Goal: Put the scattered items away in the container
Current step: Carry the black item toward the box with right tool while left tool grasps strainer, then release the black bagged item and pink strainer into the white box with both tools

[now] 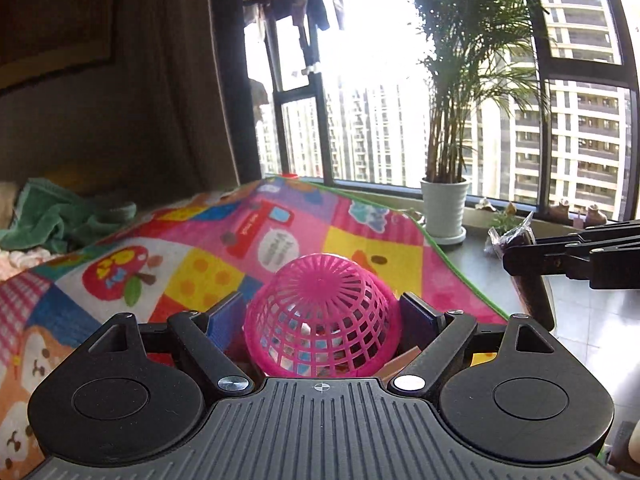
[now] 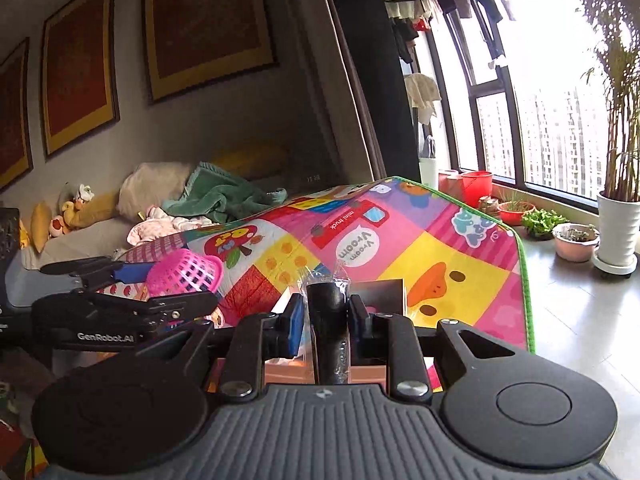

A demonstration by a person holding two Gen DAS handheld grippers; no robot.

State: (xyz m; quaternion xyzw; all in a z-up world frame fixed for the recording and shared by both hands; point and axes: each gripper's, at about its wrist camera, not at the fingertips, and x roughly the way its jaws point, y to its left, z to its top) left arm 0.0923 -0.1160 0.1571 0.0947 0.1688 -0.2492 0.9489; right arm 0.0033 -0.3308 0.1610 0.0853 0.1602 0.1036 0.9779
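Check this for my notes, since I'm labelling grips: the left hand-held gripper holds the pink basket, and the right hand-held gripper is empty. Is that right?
One part is wrong. The right hand-held gripper is not empty: its jaws are closed on a dark object in clear wrap, as the right wrist view shows. The left hand-held gripper does hold the pink basket.
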